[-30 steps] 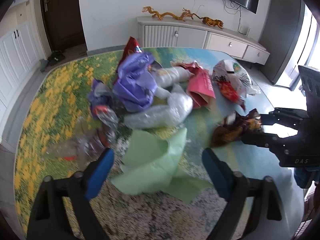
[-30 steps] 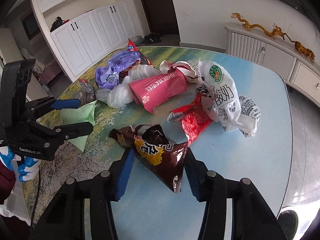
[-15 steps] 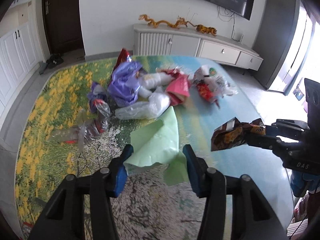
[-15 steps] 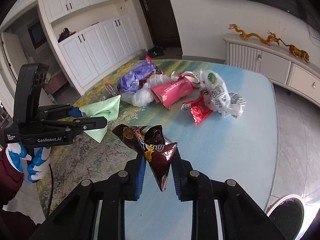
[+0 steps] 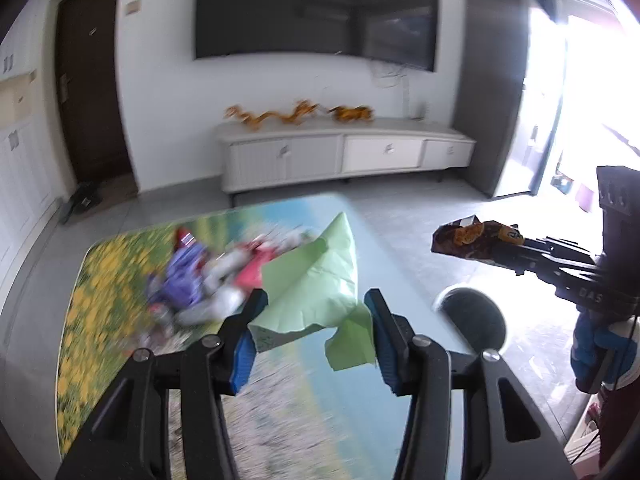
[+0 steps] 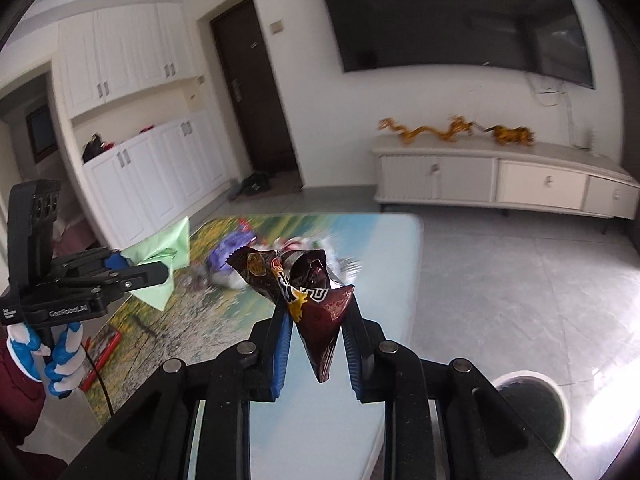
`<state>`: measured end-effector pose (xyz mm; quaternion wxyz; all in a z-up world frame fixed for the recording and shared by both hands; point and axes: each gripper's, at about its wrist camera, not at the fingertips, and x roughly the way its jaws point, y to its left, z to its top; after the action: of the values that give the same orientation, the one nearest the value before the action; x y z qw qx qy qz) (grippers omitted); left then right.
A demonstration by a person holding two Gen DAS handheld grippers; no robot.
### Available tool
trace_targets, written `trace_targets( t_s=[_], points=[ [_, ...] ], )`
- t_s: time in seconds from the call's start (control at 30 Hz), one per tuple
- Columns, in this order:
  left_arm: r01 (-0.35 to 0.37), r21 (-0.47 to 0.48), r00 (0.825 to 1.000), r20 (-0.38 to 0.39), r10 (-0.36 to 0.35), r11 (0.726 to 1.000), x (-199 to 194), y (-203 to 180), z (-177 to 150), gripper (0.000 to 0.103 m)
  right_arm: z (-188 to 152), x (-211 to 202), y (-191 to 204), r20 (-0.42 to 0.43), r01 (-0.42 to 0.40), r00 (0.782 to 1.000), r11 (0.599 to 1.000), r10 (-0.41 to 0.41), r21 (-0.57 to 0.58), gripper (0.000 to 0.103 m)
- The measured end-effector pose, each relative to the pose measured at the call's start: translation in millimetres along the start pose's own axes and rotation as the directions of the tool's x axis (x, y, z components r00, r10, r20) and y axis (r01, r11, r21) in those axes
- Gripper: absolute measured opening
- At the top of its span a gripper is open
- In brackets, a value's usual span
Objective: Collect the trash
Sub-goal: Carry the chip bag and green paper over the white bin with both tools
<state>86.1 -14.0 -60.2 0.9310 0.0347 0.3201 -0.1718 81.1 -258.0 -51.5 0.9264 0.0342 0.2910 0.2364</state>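
In the left wrist view my left gripper is shut on a crumpled sheet of light green paper and holds it up above the table. My right gripper is shut on a dark brown snack bag, also held in the air. The right gripper with the snack bag shows at the right of the left wrist view, out past the table's edge. The left gripper with the green paper shows at the left of the right wrist view. More trash lies piled on the table, blurred.
A round dark bin stands on the floor beside the table, and also shows low at the right as the bin. The trash pile holds purple, pink and clear wrappers. A white sideboard stands against the far wall. Gloved hands hold both grippers.
Both grippers closed, the left on the green paper and the right on the snack bag. Both rose off the table and drew back from the pile, and the bin came into view.
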Motion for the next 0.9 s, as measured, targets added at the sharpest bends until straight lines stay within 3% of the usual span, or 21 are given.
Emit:
trace_targets(
  t_s=[0.17,0.37,0.67,0.9],
  points=[
    [0.099,0.066,0.995,0.019,-0.101,0.993,6,-55,28,0.048,-13,-49,-48,0.059,0.178,0.981,0.978,-0.185,0.109,0.023],
    [0.228,0.154,0.974,-0.049,-0.223,0.961,53,-140,46,0.048,-54,-71,-119,0.003,0.349,0.931,0.893,-0.365,0.285,0.023],
    [0.383,0.178,0.915,-0.210,-0.345,0.907,153,-241,46,0.051,-112,-46,-208,-0.199,0.481,0.876,0.763,-0.440,0.432,0.028],
    [0.440,0.115,0.863,-0.326,-0.385,0.891,229,-274,28,0.054,-144,-12,-251,-0.320,0.538,0.843,0.693,-0.433,0.480,0.033]
  ],
)
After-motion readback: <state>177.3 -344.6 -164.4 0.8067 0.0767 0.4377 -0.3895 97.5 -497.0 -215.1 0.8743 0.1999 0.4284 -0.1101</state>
